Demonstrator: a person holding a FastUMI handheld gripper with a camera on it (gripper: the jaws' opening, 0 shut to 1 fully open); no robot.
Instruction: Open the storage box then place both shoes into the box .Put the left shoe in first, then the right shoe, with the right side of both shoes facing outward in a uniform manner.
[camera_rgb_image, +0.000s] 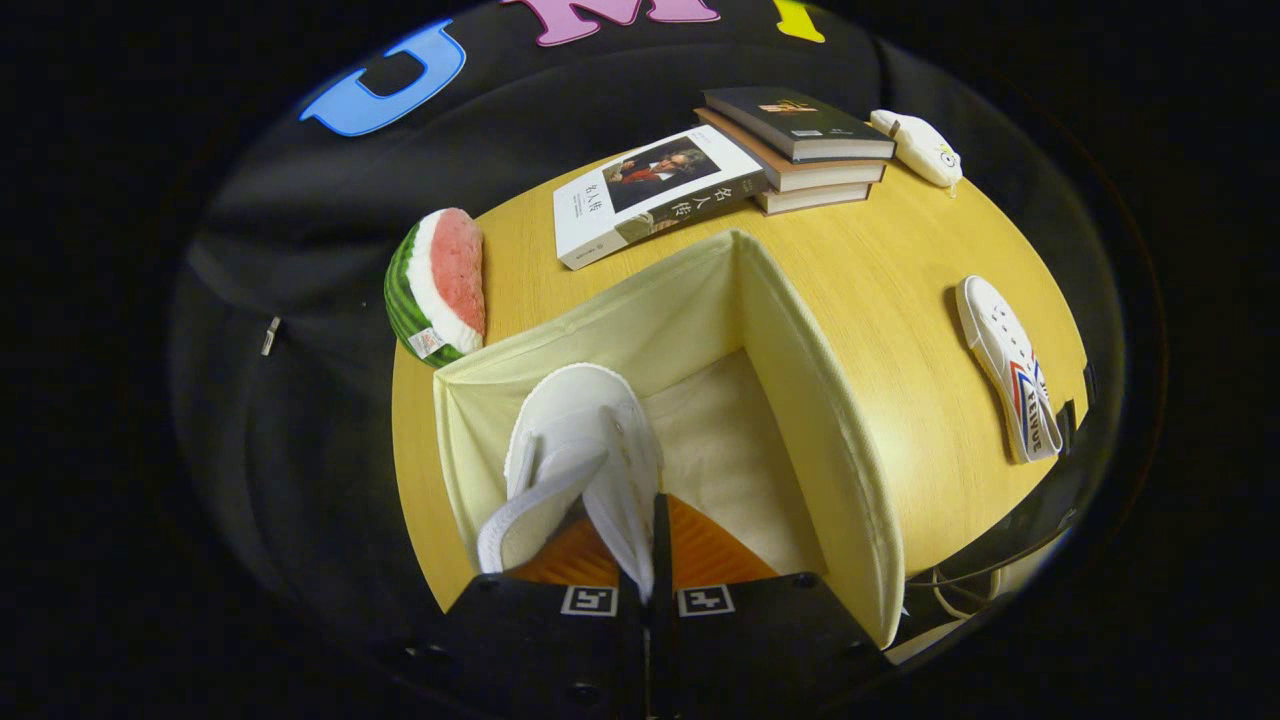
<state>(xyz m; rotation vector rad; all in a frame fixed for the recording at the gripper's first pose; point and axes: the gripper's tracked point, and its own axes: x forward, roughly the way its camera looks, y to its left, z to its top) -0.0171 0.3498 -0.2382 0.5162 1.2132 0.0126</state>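
Right ahead of the fingers (648, 560), which are drawn nearly together and pinch the upper edge of a white shoe (580, 450), that shoe hangs over the open storage box (800, 400), toe pointing away into it. Both fingers press on the shoe's collar, with almost no gap left between them. The box is pale cream fabric, its top open and its inside bare around the held shoe; it stands on the yellow wooden surface (900, 280). Well apart from the box, on its right, the second white shoe (1005, 365) lies on its side on the surface, its red and blue stripe showing. Beyond the box lies a book with a portrait cover (655, 190), and next to it a stack of three books (795, 150) with a small white toy (920, 148) just beside the stack. A plush watermelon slice (435, 285) sits at the box's far left corner.
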